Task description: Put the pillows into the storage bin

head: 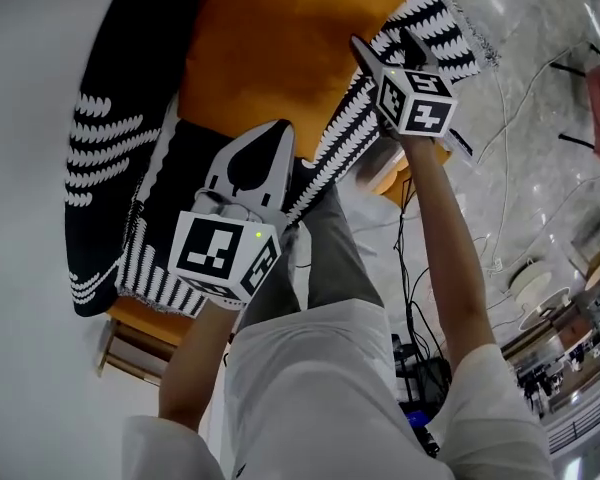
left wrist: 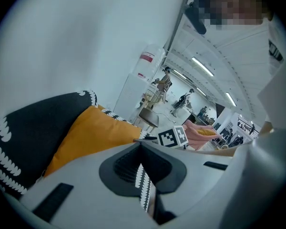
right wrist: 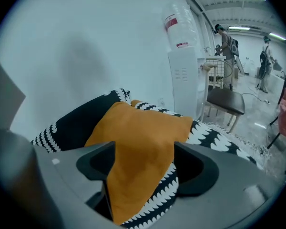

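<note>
- The left tool (left wrist: 142, 175) is pressing its jaws together on a thin edge of the black-and-white patterned fabric (left wrist: 28, 142). In the head view this tool (head: 270, 153) is gripping the striped border that is running between both tools.
- The right tool (right wrist: 143, 161) is standing with its jaws spread wide. A corner of the orange pillow (right wrist: 138, 137) and a bit of the patterned fabric (right wrist: 81, 123) are lying between the jaws, but the pads are not squeezing them, so I am judging this side as let go.
- In the head view the orange pillow (head: 280, 48) is lying on top of the patterned fabric (head: 110, 138), which is showing on its left, its right and its near side. The right tool (head: 365, 53) is hovering at the pillow's right edge.
- I cannot tell whether the patterned fabric is a second pillow or the soft wall of the storage bin. No view is showing a plain bin clearly.
- My judgement is that the orange pillow is looking nearly placed, or already placed.
- What is remaining, as it seems: the left tool is not yet releasing the patterned edge, and the fabric is not yet settled.
</note>
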`<state>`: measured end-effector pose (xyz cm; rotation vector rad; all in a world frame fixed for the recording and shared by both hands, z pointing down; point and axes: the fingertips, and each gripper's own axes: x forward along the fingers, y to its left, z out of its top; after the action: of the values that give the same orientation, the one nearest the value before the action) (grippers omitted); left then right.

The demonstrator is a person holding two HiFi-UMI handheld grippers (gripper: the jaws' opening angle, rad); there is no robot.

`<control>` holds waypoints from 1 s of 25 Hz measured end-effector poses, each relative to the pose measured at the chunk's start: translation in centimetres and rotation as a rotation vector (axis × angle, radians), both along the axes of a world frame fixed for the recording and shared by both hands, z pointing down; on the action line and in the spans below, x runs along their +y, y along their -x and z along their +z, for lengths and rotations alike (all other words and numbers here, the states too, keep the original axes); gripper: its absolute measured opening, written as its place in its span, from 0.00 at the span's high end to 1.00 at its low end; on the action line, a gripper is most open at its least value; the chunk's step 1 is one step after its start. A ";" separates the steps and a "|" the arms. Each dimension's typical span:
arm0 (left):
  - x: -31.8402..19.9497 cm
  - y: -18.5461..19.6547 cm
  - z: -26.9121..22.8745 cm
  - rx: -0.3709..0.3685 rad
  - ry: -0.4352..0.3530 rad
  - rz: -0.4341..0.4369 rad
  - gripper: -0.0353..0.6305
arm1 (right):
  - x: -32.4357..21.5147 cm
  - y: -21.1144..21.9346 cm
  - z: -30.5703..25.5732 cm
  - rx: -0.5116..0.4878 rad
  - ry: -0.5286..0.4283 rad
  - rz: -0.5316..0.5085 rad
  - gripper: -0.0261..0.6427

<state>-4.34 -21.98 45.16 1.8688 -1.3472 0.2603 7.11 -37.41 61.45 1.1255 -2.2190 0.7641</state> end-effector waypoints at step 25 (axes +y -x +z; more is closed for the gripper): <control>1.1 1.2 0.3 0.014 -0.003 -0.002 0.93 | -1.3 4.4 3.3 -0.010 0.106 -0.070 0.89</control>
<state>-5.57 -20.87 45.47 1.8689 -1.3405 0.2440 2.71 -38.69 64.80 0.9897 -2.1865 0.8482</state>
